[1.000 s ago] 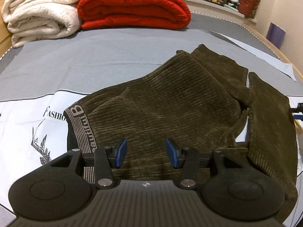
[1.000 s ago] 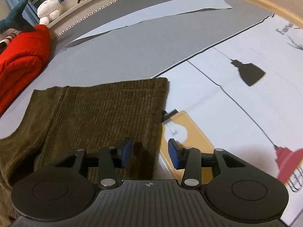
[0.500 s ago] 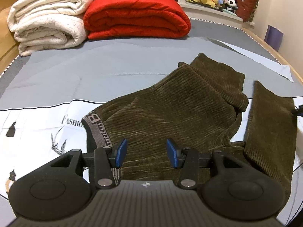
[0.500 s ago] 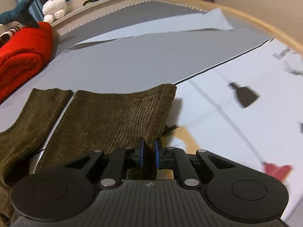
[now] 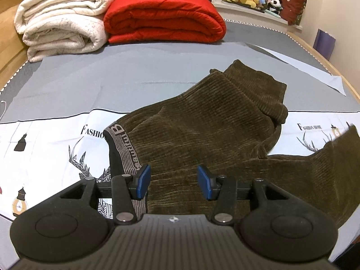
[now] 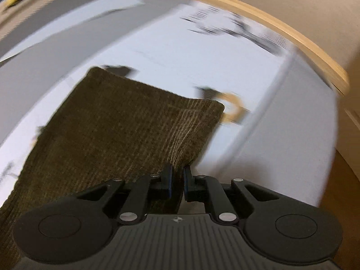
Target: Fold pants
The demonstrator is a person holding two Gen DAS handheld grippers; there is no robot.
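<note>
1. We are pinching the edge of one leg of the olive corduroy pants point(image 6: 117, 135) in the right gripper point(image 6: 177, 182); its jaws are pressed together on the cloth, just short of the hem corner.
2. We are carrying the left gripper point(image 5: 172, 181) with its blue pads point(image 5: 142, 181) spread and nothing between them, poised over the pants point(image 5: 202, 135) just beside the grey lettered waistband point(image 5: 124, 150).
3. The pants are lying crumpled on the printed bed sheet point(image 5: 56, 139): one leg is bunched beyond the waistband, the other is trailing off to the waistband's right, where its far end looks lifted.
4. To do this step well, we judge that we should be keeping the pinch firm and drawing the held leg low and slowly towards the waistband, so the cloth lays over flat instead of twisting.
5. The right view is blurring badly, so we cannot tell whether the pinch is taking one layer or both; a single layer would probably let the leg open as it travels.
6. The left gripper would do best to pin or grip the cloth beside the waistband, to stop the whole garment sliding.
7. We are seeing no container. Well beyond the waistband, a red quilt point(image 5: 164, 18) and a white blanket point(image 5: 60, 27) are sitting folded.
</note>
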